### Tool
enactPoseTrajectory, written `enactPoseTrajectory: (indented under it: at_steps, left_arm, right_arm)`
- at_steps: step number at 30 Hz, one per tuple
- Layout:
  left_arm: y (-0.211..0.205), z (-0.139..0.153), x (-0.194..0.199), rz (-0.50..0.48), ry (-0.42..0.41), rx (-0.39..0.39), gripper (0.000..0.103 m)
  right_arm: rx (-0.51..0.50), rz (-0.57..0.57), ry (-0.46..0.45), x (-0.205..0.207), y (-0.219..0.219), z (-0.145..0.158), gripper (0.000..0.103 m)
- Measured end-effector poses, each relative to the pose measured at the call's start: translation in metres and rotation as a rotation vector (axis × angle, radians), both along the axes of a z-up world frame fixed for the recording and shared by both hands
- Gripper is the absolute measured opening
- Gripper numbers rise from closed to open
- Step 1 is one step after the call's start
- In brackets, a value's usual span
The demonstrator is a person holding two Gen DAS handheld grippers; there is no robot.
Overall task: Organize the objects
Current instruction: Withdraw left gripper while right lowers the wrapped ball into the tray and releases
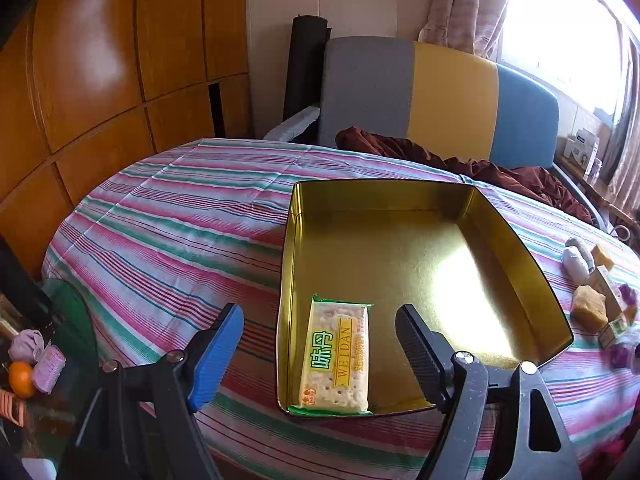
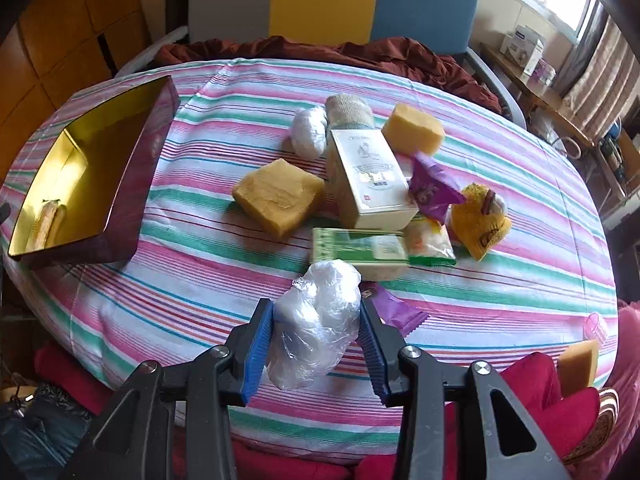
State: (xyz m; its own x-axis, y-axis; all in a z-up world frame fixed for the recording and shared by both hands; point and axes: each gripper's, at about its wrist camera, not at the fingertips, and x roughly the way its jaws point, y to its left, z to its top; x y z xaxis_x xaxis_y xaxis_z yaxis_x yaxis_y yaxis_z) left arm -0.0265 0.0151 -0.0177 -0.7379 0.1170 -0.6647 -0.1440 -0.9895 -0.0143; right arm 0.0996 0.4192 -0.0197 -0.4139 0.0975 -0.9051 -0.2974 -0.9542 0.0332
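A: Start with the tongs. In the left wrist view the left gripper (image 1: 320, 344) stands wide with nothing between its blue pad and its black one. It hangs over the near end of the gold-lined tin (image 1: 516, 248).

B: And in the tin?

A: One cracker packet (image 1: 335, 356), green and yellow wrapper, printed WEIDAN, lying flat along the tin's wall at about 7 o'clock from the tin's middle. The rest of the floor is bare metal with a bright glare. My reading: that packet is delivered, and this hand is free for the next item.

B: Now the right wrist view.

A: The right gripper (image 2: 318, 334) is narrow, both blue pads pressed on a plastic-wrapped bundle (image 2: 316, 320): clear, crinkled film around something pale I cannot identify. It looks soft and light, so the film may slip or crumple.

B: Where is the tin from there?

A: At 10 o'clock, well apart from the bundle, across the striped tablecloth (image 2: 192, 280). The pile still to be sorted sits at 12 to 1 o'clock: two yellow sponges (image 2: 280, 196), a cream box (image 2: 370, 180), a green box (image 2: 356, 250), purple wrappers (image 2: 434, 192), and a yellow knitted thing (image 2: 480, 220).

B: So the step in hand?

A: I judge it as carrying the bundle to the tin. The next move calls for a sweep toward 10 o'clock, clearing the tin's rim, and a release on the bare floor beside the crackers.
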Motion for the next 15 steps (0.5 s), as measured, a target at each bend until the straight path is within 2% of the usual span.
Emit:
enactPoseTrajectory:
  at_steps: [1,7,15]
  left_arm:
    - [-0.001,0.001,0.0,0.003,0.003,0.0,0.081]
    - [-0.003,0.006,0.003,0.004,0.022,0.005,0.081]
    - [-0.005,0.012,0.007,0.002,0.034,0.001,0.083]
  right_arm:
    - [-0.038,0.012,0.025,-0.002,-0.003,0.004,0.042]
    - [-0.075,0.111,0.079,-0.036,-0.039,0.014,0.042]
    - [-0.185,0.309,0.146,-0.099,-0.121,0.021,0.042]
